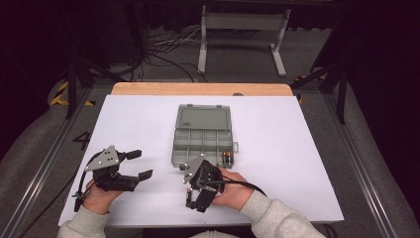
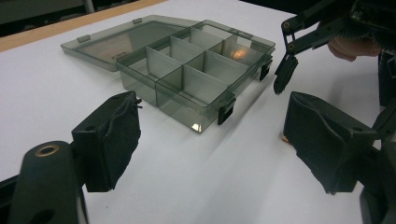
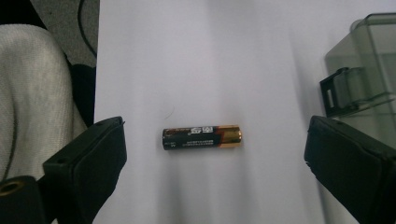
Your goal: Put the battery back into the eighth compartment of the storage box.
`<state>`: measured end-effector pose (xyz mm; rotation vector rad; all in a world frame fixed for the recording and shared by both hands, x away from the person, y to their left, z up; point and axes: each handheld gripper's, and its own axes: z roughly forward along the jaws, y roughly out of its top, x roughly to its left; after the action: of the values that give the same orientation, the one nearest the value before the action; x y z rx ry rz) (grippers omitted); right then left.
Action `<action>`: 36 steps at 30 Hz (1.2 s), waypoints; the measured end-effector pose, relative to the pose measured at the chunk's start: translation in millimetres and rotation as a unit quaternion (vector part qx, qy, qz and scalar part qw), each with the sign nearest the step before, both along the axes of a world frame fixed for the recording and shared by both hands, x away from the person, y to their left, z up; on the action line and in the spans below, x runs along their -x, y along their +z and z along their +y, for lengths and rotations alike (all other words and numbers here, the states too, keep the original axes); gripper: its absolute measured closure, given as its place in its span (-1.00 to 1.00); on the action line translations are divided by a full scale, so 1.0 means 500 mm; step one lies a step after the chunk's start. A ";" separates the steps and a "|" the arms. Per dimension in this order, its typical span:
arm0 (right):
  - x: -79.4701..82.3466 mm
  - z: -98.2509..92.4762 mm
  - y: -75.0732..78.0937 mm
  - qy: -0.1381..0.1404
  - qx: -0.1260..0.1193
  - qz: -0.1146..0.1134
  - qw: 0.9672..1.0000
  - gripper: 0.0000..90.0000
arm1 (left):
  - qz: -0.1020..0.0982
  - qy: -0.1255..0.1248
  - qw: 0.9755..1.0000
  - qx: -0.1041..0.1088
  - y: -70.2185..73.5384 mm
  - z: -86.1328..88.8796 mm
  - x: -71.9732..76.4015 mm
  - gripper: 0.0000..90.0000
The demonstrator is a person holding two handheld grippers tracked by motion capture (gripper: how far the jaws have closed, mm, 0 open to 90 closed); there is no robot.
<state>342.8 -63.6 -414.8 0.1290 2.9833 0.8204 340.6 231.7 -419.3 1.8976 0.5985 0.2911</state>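
A black and copper battery [image 3: 201, 137] lies flat on the white table [image 3: 196, 56], between the wide-apart jaws of my right gripper [image 3: 215, 161], which touch nothing. In the high view the right gripper [image 1: 194, 198] points down at the table just in front of the open grey compartment box [image 1: 202, 141]. A second battery [image 1: 227, 158] rests in the box's near right compartment. My left gripper [image 1: 140, 164] is held to the left of the box, open and empty. In its own view the left gripper [image 2: 210, 140] faces the box [image 2: 187, 65].
The box's clear lid [image 1: 203, 118] lies folded back on the far side, and a latch [image 3: 343, 91] sticks out beside the right jaw. A wooden strip [image 1: 198, 89] edges the table's far side. Cables and a white frame stand on the floor beyond.
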 end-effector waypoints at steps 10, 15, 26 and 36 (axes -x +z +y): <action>0.007 0.008 -0.029 0.004 0.013 0.014 1.000 -0.86 | 0.000 0.000 1.000 0.000 0.000 0.000 0.000 -0.58; 0.011 0.014 -0.040 0.004 0.023 0.020 1.000 -0.86 | 0.001 0.000 1.000 0.001 0.000 0.001 0.000 -0.58; 0.007 0.021 -0.048 0.010 0.035 0.008 0.999 -0.68 | 0.002 0.000 1.000 -0.001 -0.001 0.000 -0.001 -0.58; 0.005 0.026 -0.050 0.018 0.035 0.004 0.999 -0.21 | 0.005 -0.001 1.000 0.000 -0.002 -0.001 -0.002 -0.58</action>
<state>340.5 -50.8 -439.8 0.0752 3.0270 0.7180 341.5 231.2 -420.2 1.9010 0.6034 0.2817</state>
